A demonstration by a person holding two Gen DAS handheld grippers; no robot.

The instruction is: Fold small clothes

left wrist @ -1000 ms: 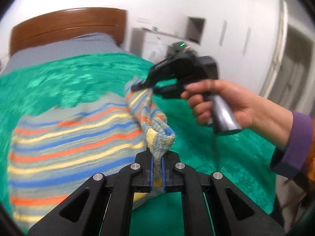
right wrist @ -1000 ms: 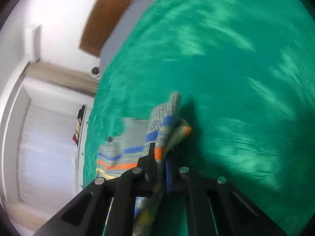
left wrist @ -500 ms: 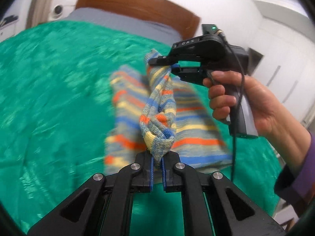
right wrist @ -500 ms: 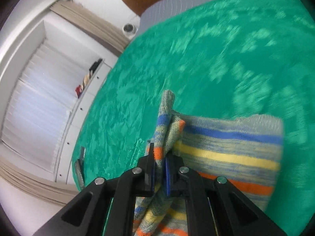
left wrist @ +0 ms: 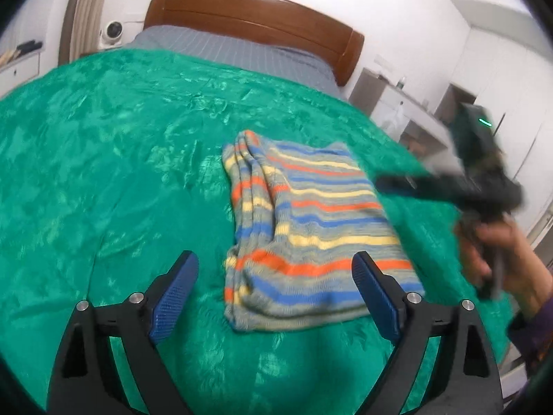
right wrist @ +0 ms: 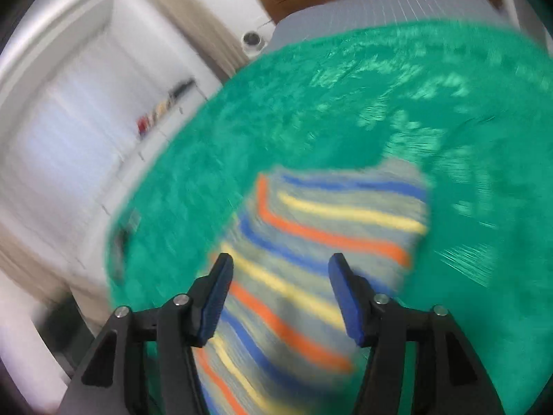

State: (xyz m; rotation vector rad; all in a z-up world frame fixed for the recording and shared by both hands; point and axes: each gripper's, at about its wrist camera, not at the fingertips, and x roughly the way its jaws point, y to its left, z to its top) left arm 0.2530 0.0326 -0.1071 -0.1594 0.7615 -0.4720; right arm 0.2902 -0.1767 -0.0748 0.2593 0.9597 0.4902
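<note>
A small knit garment (left wrist: pixel 307 228) with grey, blue, yellow and orange stripes lies folded flat on the green bedspread (left wrist: pixel 103 173). My left gripper (left wrist: pixel 274 276) hovers just short of its near edge, jaws opening wide, nothing between the blue pads. My right gripper (left wrist: pixel 383 185), blurred and held by a hand (left wrist: pixel 497 256), is off the garment's right side. In the right wrist view the garment (right wrist: pixel 328 242) lies beneath the right gripper (right wrist: pixel 280 282), whose jaws are opening and hold nothing.
A wooden headboard (left wrist: pixel 255 17) and grey sheet (left wrist: pixel 235 48) lie at the far end of the bed. White cabinets and a shelf (left wrist: pixel 414 114) stand to the right. A round white camera (left wrist: pixel 112 31) sits at the left of the headboard.
Both grippers let go of the garment's edge, and it dropped flat onto the bedspread in a fold. The right gripper has swung away to the right.
</note>
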